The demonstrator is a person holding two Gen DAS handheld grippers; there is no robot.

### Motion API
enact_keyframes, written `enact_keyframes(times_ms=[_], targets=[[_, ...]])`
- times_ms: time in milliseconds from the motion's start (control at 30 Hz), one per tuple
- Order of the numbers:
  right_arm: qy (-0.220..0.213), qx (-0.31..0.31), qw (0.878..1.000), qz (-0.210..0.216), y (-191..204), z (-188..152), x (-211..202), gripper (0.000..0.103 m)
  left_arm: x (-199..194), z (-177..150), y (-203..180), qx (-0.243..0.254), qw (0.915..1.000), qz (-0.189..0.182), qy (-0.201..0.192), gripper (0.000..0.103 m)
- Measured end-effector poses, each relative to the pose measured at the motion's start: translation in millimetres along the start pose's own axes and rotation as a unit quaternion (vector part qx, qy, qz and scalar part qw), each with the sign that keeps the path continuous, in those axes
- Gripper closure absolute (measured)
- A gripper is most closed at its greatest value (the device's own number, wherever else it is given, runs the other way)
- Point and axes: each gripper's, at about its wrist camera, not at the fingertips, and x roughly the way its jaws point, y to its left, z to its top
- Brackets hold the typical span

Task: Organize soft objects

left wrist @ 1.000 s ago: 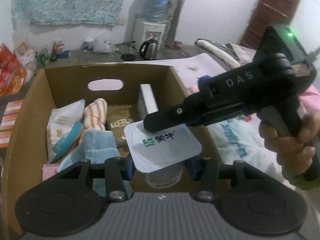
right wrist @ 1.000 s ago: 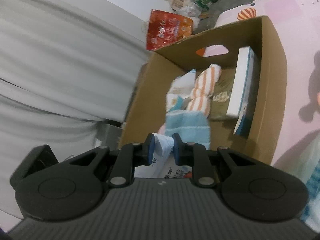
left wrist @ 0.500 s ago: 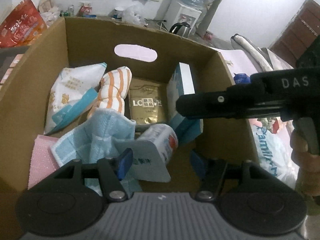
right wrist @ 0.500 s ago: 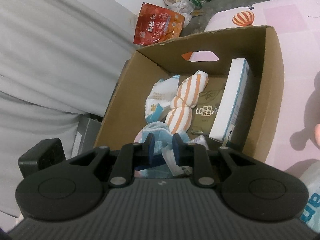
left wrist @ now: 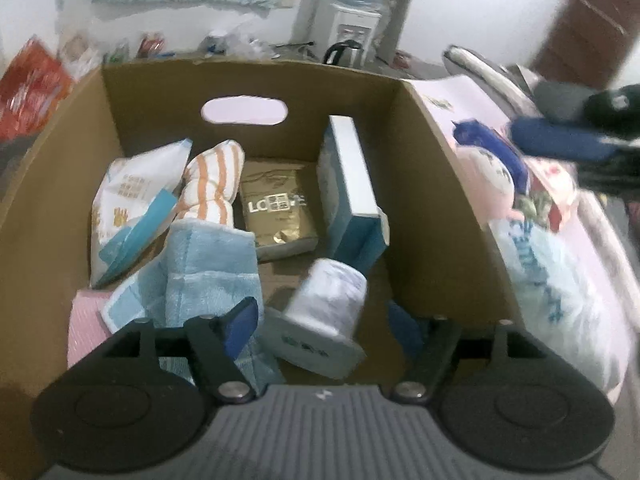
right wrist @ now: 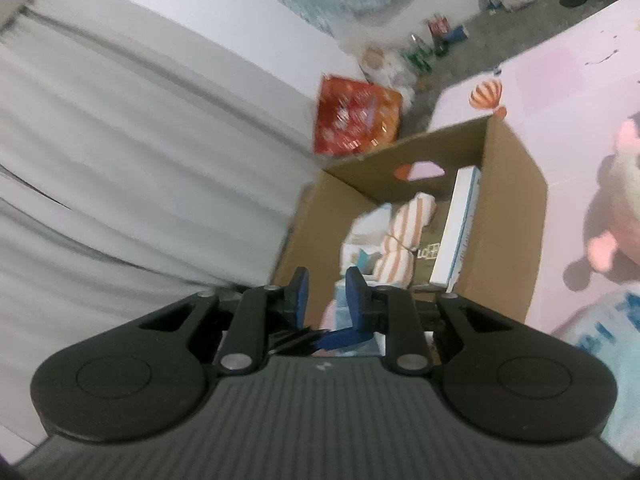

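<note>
A cardboard box point(left wrist: 440, 184) holds a blue towel point(left wrist: 212, 272), an orange-striped cloth point(left wrist: 212, 184), a white pouch point(left wrist: 132, 192), a gold packet point(left wrist: 276, 208), a white-and-blue carton point(left wrist: 352, 184) and a pink sponge point(left wrist: 86, 324). A white yogurt cup point(left wrist: 324, 312) lies on its side on the box floor. My left gripper point(left wrist: 320, 324) is open just above the cup, not touching it. My right gripper point(right wrist: 326, 298) is empty with its jaws a narrow gap apart, above the box's near edge point(right wrist: 516, 216); it also shows at the right of the left wrist view point(left wrist: 560, 140).
A pink plush toy point(left wrist: 492, 172) and a white plastic bag point(left wrist: 560, 292) lie on the pink mat point(right wrist: 560, 72) right of the box. A red snack bag point(right wrist: 356, 116) lies beyond the box. A grey curtain point(right wrist: 120, 160) hangs at the left. A water dispenser point(left wrist: 344, 28) stands at the back.
My left gripper opened and let go of the yogurt cup, which now lies tipped over in the box. My right gripper drew back up and to the right, away from the box.
</note>
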Motion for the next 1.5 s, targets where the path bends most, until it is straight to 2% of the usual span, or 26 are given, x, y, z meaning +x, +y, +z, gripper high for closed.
enact_keyframes(times_ms=[133,267,333,433,567,733,1000,1167,1300,1367,1400,1433,1500], targets=[[-0.023,0.006,1.0,0.016,-7.9,-22.0,-37.4,0.082,-1.5,-7.6,-18.5,0.08,0.9966,0.018,-0.003,0.024],[-0.036,0.015,0.998,0.039,-19.1,-49.2,-59.2,0.081,-3.1,-19.3,-33.4,0.159,0.987,0.027,-0.001,0.023],[-0.043,0.023,0.997,0.052,-25.6,-63.3,-67.9,0.081,-1.4,-25.0,-38.8,0.186,0.9817,0.038,-0.001,0.021],[-0.055,0.036,0.996,0.06,-35.7,-82.7,-76.3,0.08,6.1,-28.5,-42.1,0.202,0.9781,0.05,0.004,0.021],[-0.069,0.059,0.994,0.067,-48.5,-107.0,-84.2,0.08,18.8,-27.8,-42.6,0.202,0.9773,0.059,0.025,0.026],[-0.093,0.077,0.99,0.073,-59.8,-127.6,-93.1,0.079,18.6,-24.9,-36.1,0.188,0.9801,0.059,0.025,0.039],[-0.107,0.095,0.987,0.071,-75.7,-142.8,-99.1,0.078,15.9,-24.5,-37.6,0.182,0.9813,0.057,0.028,0.04],[-0.114,0.093,0.987,0.071,-74.1,-149.5,-111.7,0.078,3.6,-11.6,-30.1,0.111,0.9927,0.011,0.045,0.04],[-0.116,0.101,0.985,0.074,-79.6,-153.4,-112.2,0.077,0.3,2.5,-22.1,0.055,0.9973,0.0,0.05,0.041],[-0.117,0.104,0.985,0.074,-82.1,-155.7,-112.7,0.077,2.3,6.7,-21.9,0.049,0.9976,0.008,0.048,0.051],[-0.118,0.107,0.985,0.074,-83.7,-156.8,-113.0,0.077,1.6,9.2,-22.0,0.048,0.9979,0.007,0.042,0.077],[-0.119,0.109,0.984,0.073,-84.6,-158.0,-114.2,0.077,0.6,12.1,-21.7,0.043,0.9982,0.01,0.04,0.083],[-0.122,0.112,0.984,0.071,-88.2,-160.5,-116.9,0.077,0.8,18.3,-18.2,0.024,0.9989,0.01,0.04,0.082]])
